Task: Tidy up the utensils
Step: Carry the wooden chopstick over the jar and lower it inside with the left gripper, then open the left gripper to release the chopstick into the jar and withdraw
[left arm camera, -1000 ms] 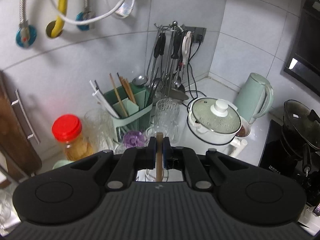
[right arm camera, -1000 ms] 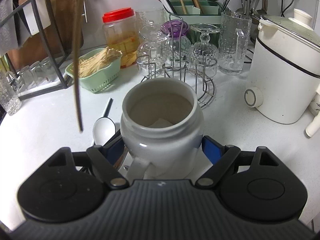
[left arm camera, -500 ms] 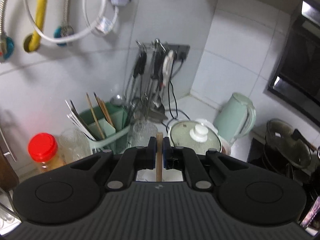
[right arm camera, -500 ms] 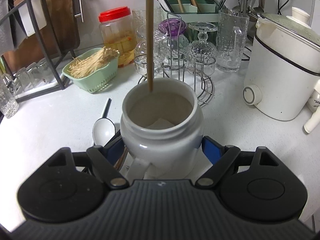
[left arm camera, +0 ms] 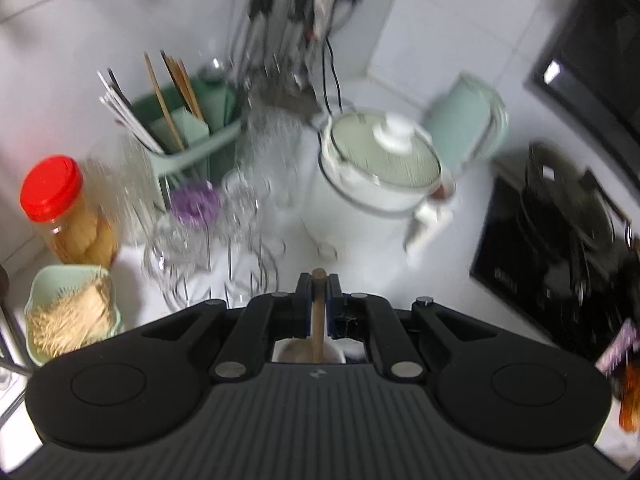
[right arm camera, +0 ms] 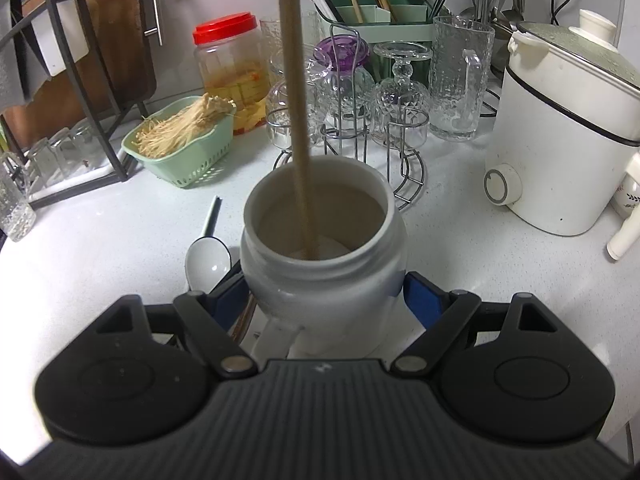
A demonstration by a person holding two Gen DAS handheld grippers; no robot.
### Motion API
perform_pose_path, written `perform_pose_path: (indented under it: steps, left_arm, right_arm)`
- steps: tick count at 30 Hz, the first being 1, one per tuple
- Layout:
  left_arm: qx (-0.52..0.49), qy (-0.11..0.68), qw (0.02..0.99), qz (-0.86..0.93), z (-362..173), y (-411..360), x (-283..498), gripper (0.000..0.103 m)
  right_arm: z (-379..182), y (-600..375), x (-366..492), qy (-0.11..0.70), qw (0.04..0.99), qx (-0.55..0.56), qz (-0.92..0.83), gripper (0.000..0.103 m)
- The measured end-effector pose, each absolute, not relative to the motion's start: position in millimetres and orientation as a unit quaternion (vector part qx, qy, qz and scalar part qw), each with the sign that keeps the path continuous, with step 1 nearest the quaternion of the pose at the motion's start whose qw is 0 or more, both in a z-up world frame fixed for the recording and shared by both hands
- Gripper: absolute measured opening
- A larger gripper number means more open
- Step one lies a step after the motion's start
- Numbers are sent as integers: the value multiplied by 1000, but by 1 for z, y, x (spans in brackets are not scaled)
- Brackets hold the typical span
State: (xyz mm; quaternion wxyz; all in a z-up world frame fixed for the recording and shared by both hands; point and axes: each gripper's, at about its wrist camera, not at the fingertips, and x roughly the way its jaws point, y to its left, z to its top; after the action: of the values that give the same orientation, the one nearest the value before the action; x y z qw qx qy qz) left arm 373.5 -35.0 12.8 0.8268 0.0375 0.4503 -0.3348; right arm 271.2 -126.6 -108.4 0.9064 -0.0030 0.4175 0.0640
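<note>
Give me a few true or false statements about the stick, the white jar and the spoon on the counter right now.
1. The left gripper is clamped on a wooden stick. True.
2. The stick's lower end is inside the white jar. True.
3. The right gripper is empty. False: its blue pads sit against the jar's sides.
4. The white spoon lies inside the jar. False: it lies on the counter beside it.
</note>
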Motion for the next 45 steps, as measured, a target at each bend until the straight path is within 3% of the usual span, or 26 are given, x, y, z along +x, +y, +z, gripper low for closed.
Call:
perform_pose_path:
  steps: [9,21,24,26,45]
  left_arm:
    - [85,505,781,-357,1,-50,368,8]
    - [104,496,786,-353,11,-58,361,10]
    - [99,494,795,-338,19,-54,362,32]
    - [94,482,807,-330,25,-47,359,52]
    - [25,410,879,-241,44,34,282,53]
  right_arm:
    - [-109,-127,270,416,907,-3,65,86]
    - [-109,-127,270,415,907,-5,71,86]
    - [-109,-128,271,416,906,-6,74,86]
    - [-109,-128,271,415,906,-6,75,86]
    - [-109,-127,267,406,911,-8,73,87]
